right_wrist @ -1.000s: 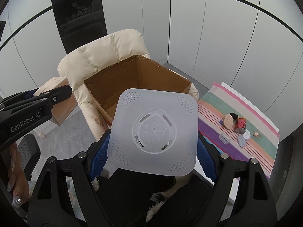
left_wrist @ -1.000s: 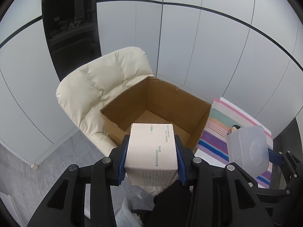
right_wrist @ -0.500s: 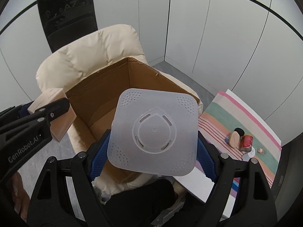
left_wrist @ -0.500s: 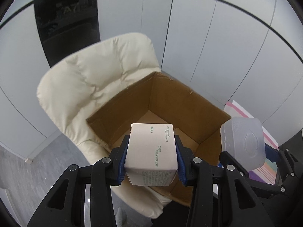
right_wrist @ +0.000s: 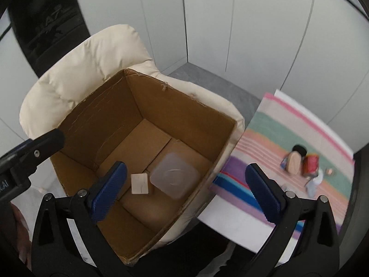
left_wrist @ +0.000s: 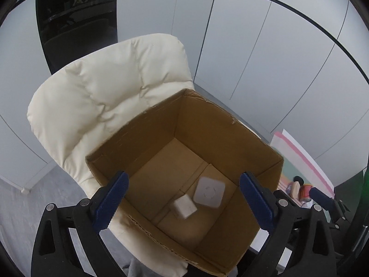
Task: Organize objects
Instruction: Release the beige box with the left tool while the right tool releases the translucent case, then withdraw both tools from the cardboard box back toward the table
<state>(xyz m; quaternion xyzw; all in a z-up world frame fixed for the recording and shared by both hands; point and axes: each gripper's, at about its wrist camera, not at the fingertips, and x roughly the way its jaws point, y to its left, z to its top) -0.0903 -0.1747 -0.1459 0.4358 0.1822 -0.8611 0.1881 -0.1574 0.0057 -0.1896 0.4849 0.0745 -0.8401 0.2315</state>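
Observation:
An open cardboard box [left_wrist: 221, 136] stands on a cream padded chair [left_wrist: 110, 97]. On its floor lie a small white carton [left_wrist: 185, 208] and a translucent square plastic container [left_wrist: 209, 192], side by side. Both show in the right wrist view too, the carton [right_wrist: 139, 183] left of the container [right_wrist: 174, 178]. My left gripper [left_wrist: 183, 204] is open and empty above the box's near side. My right gripper [right_wrist: 185, 192] is open and empty above the box's [right_wrist: 147, 106] right part.
A striped cloth [right_wrist: 288, 138] covers a table right of the chair. On it lie a red can [right_wrist: 310, 164], a tan oval object [right_wrist: 293, 164] and several small pieces. Grey wall panels and a dark glass panel [left_wrist: 76, 18] stand behind.
Both grippers have opened. The carton has left my left gripper and the plastic container my right one, and both now lie on the box floor. Both grippers moved over the box.

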